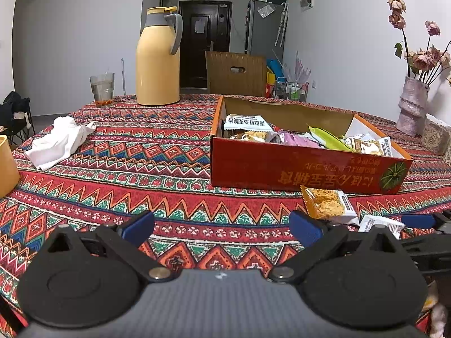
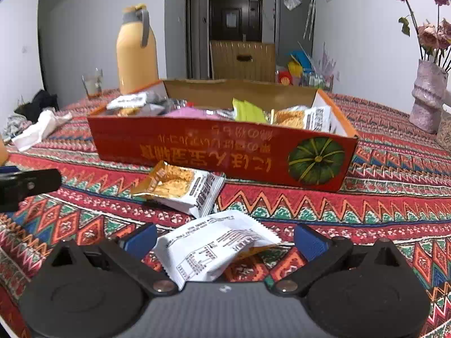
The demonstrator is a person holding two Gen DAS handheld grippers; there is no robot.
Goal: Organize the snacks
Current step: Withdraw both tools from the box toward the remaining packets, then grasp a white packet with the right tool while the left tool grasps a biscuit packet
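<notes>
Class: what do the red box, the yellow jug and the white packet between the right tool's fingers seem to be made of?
Red box: cardboard, glossy print outside, brown matte inside.
Yellow jug: likely plastic or painted metal, smooth with a soft sheen; grey handle looks plastic.
White packet: thin plastic film, crinkled, with crimped edges.

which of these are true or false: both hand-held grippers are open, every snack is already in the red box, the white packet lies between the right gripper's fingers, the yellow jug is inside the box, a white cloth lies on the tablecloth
1. Both hand-held grippers are open. True: the left hand-held gripper and right hand-held gripper both stand with fingers wide apart.
2. Every snack is in the red box. False: an orange-and-white packet and a white packet lie on the tablecloth in front of it.
3. The white packet lies between the right gripper's fingers. True, not yet gripped.
4. The yellow jug is inside the box. False: it stands on the table behind the box.
5. A white cloth lies on the tablecloth. True.
</notes>
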